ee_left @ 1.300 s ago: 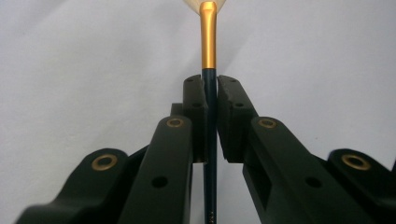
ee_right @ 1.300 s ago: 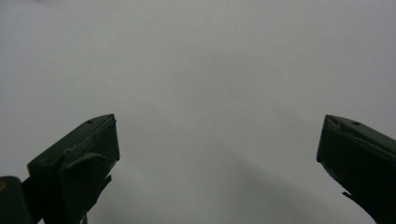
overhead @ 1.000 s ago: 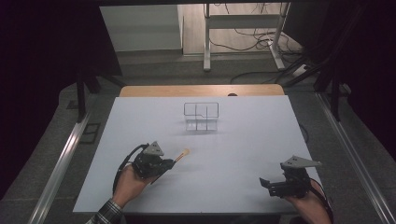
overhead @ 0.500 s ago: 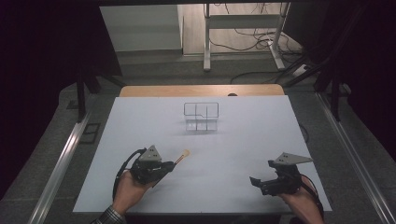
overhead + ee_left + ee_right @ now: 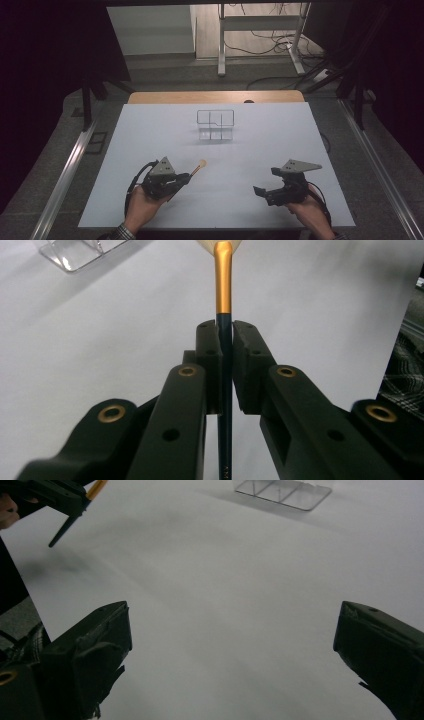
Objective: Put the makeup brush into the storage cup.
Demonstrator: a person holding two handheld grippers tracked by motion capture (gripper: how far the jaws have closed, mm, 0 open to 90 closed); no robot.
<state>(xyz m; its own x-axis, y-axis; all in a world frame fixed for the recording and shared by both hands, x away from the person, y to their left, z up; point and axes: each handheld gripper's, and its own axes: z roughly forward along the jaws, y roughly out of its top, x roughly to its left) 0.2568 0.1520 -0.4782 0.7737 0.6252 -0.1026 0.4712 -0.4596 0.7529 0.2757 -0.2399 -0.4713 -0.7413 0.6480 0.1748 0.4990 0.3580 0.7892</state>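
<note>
While unmarked – spoon [image 5: 223,300] in left claw [image 5: 226,335], no legible txt.

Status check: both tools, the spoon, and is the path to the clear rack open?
Left tool shut on spoon, held off the table. Right tool open, empty. Clear rack ahead, nothing between.

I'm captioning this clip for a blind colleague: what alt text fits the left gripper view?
The left gripper has its two black jaws shut on the thin dark handle of a spoon, whose orange neck runs up to a pale bowl at the top edge. Beneath lies a white table, with a clear plastic organizer in the upper left corner.
</note>
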